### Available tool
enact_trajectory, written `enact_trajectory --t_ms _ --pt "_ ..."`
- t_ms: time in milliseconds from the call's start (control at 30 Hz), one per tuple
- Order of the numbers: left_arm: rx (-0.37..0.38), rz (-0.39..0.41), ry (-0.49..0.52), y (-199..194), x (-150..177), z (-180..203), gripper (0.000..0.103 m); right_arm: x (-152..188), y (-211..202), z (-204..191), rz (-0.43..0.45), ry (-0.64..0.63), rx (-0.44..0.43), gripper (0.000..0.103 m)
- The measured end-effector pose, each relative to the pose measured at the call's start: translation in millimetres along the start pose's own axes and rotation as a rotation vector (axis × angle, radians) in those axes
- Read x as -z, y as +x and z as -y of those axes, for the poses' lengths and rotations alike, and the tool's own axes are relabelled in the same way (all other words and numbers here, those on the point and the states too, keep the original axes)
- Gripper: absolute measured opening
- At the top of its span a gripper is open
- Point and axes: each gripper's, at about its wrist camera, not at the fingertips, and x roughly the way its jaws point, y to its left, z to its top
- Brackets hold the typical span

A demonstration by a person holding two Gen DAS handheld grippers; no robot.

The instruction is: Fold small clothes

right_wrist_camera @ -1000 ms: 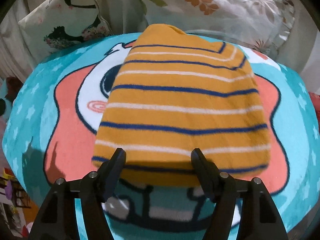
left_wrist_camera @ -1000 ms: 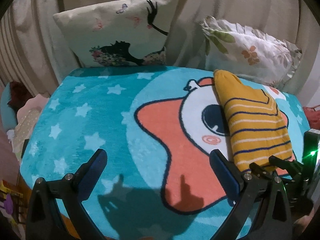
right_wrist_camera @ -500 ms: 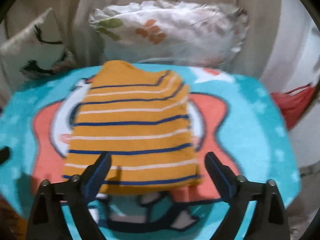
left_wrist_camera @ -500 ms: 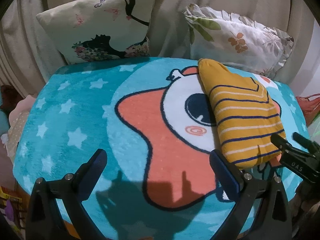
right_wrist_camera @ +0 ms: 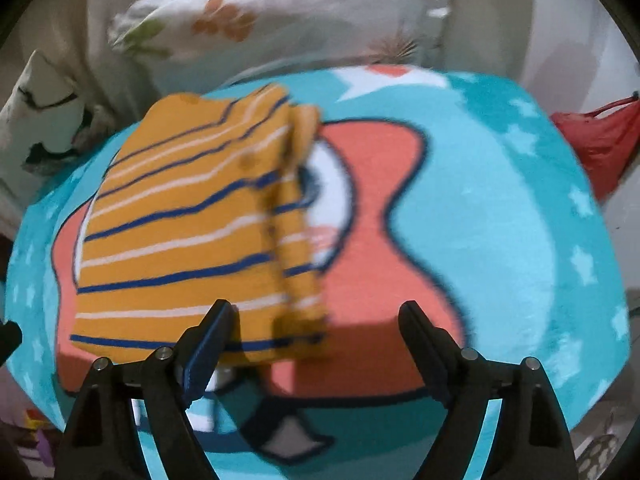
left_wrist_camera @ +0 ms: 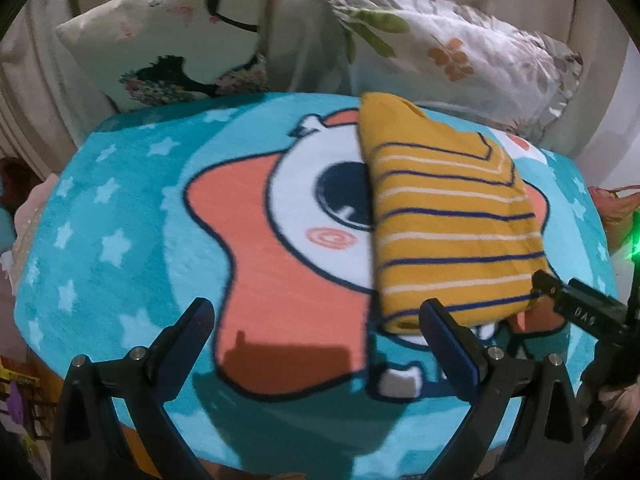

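I read the job as close to finished for this piece: the yellow striped top (left_wrist_camera: 448,216) lies folded into a compact stack on the blue star blanket (left_wrist_camera: 132,208), toward its right side and reaching up near the far edge, where two pillows (left_wrist_camera: 168,40) lean behind it. The folded layers look fairly even in the left view, though in the right view the stack's right side is smeared by blur, so I cannot tell how tidy that edge is.

My left gripper (left_wrist_camera: 316,344) has its jaws wide apart with nothing between them, over the blanket's near edge, its right finger just in front of the stack's near corner. My right gripper (right_wrist_camera: 316,344) is also empty; its jaws are closing slightly from wide, with only blanket between them, the left finger overlapping the stack's near edge.

What is left, as I judge it, is perhaps a last smoothing. I see no basket or box anywhere; a red bag-like thing (right_wrist_camera: 600,140) off the right edge is unclear.
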Motion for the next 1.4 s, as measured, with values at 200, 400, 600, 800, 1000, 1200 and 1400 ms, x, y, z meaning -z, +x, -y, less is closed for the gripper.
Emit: enact_trajectory --t_ms 200,400,600,800,1000,1200,1400 --pt "0.022 -0.02 0.032 7.2 7.4 43.5 0.102 6.7 -9.2 28.3 0.018 -0.005 -0.003 0.089" --pt "0.048 -0.027 0.067 10.5 17.0 78.5 0.102 10.5 -8.4 47.1 0.011 -0.039 0.008 0.089" --pt "0.062 -0.034 0.071 13.3 25.7 97.5 0.102 13.5 -13.9 63.2 0.026 -0.032 0.004 0.089" --pt "0.073 -0.042 0.042 13.9 28.1 101.9 0.102 16.3 -10.9 69.4 0.009 -0.043 0.001 0.089" --pt "0.08 -0.066 0.025 16.8 31.2 103.0 0.102 19.0 -11.1 70.7 0.007 -0.05 -0.004 0.089" --pt "0.073 -0.074 0.018 17.6 32.2 103.5 0.102 19.8 -9.9 65.1 0.004 -0.07 -0.016 0.089" --pt "0.066 -0.085 0.005 20.3 33.4 102.1 0.102 19.6 -8.2 59.1 0.003 -0.095 -0.027 0.089"
